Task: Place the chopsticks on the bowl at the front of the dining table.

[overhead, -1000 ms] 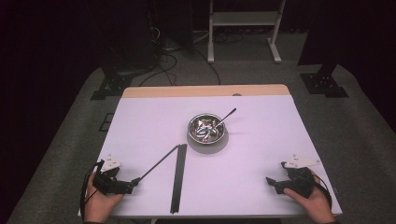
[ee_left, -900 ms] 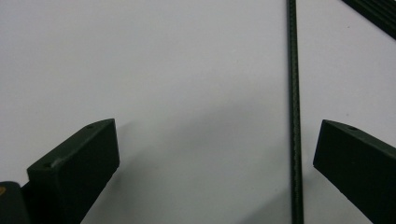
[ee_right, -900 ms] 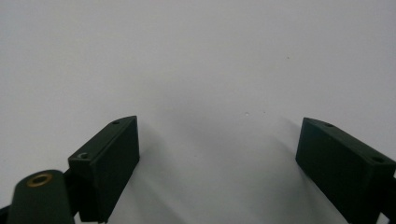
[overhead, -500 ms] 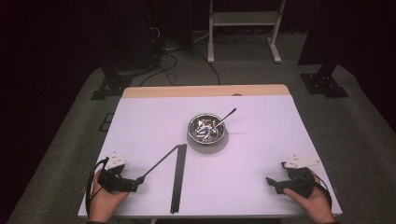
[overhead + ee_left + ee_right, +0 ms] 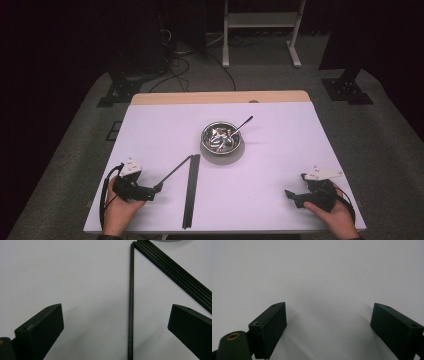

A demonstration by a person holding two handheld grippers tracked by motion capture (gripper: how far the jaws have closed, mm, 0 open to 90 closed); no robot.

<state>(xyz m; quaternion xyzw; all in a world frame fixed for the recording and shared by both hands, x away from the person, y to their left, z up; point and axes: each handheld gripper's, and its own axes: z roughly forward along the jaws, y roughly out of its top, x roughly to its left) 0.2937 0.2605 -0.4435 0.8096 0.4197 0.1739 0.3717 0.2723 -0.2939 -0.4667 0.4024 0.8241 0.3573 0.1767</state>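
Near the bench's front-left corner: thin black rod (image 5: 131, 302), light, stiff, slippery; grasp near end. Left tool (image 5: 117, 332) apart, straddling it.

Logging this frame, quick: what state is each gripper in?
Left gripper: open, thin black rod between its jaws, not gripped.
Right gripper: open, holding nothing.

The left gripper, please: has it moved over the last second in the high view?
Yes. The left gripper has slid right along the table's near edge, closing on the thin black rod and the fixed black strip.
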